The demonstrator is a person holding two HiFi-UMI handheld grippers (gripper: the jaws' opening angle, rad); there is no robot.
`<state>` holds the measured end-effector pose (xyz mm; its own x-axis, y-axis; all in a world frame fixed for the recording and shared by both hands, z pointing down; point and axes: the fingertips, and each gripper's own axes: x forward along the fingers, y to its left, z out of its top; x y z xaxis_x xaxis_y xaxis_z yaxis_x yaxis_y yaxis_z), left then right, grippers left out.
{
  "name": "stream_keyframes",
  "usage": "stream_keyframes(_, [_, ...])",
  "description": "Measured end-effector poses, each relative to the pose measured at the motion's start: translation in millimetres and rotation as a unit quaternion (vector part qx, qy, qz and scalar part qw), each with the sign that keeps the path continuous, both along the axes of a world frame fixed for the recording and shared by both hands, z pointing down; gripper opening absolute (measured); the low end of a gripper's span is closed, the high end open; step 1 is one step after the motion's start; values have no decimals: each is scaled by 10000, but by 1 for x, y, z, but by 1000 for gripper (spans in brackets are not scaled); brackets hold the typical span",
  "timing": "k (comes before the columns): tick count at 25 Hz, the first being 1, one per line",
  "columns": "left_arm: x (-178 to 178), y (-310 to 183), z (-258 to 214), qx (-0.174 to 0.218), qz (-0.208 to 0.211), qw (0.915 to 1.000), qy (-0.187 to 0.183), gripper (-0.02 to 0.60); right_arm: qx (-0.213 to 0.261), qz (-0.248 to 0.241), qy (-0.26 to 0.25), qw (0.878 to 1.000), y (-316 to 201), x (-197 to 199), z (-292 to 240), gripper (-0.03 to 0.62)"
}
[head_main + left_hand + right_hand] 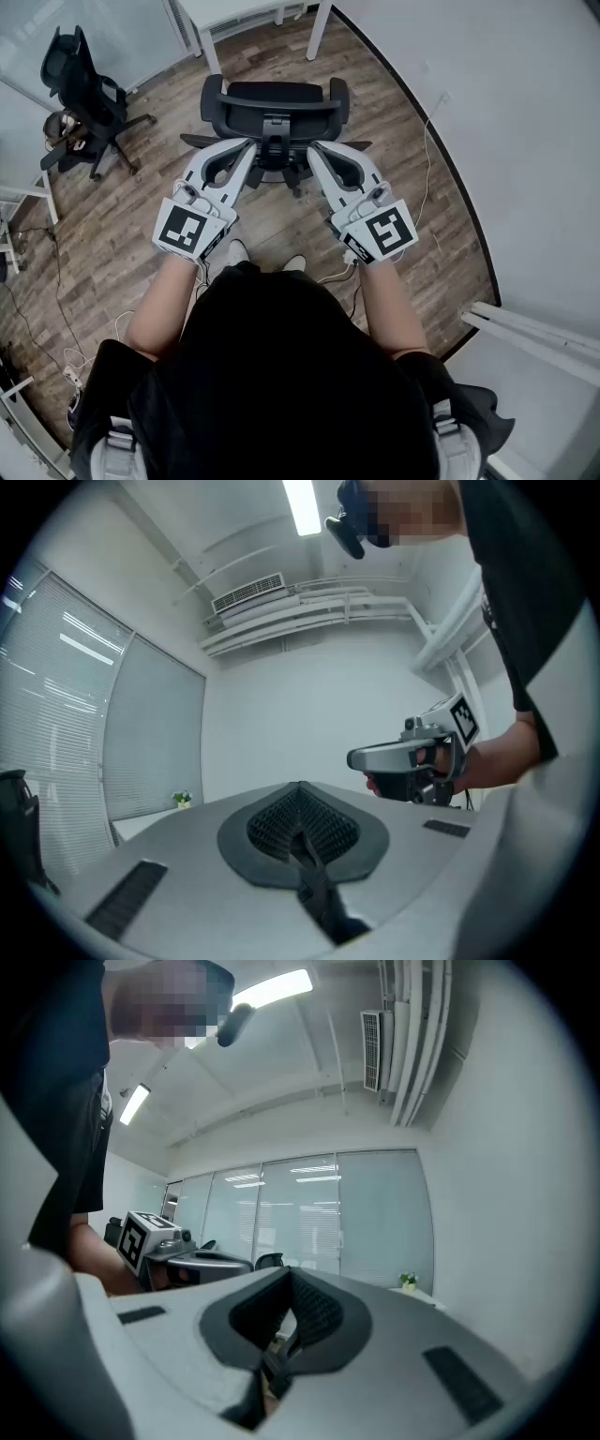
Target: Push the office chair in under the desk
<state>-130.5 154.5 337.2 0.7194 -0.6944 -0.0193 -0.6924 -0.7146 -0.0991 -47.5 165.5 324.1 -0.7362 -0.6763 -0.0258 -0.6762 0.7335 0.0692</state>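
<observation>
Left gripper (246, 150) and right gripper (314, 153) both clenched on nothing, tips side by side in front of the office chair (272, 101), which stands on the wood floor (141, 187) just short of the desk (234, 9).

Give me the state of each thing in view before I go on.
Left tool: shut, empty.
Right tool: shut, empty.
Office chair: upright, standing out from the desk, not under it.
Second chair: upright, off to the left.
</observation>
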Motion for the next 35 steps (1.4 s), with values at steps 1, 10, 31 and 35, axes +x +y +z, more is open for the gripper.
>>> stream_keyframes(1, [0,0,2,-23,-32,10000,-19,-6,-4,-6,2,10000,0,1,1,2])
stream_keyframes(10, [2,-1,10,-73,-239,9996,-130,-6,-44,-89,30,9999,1,17,7,2])
stream_keyframes(31, [-41,-34,100,-869,-524,9860,-1325,52,-1386,-271,1192,9828,-33,54,125,34])
stream_keyframes(35, [-50,-49,132,-1078,-199,9774,-1806,109,-1575,-361,1568,9743,-45,47,144,77])
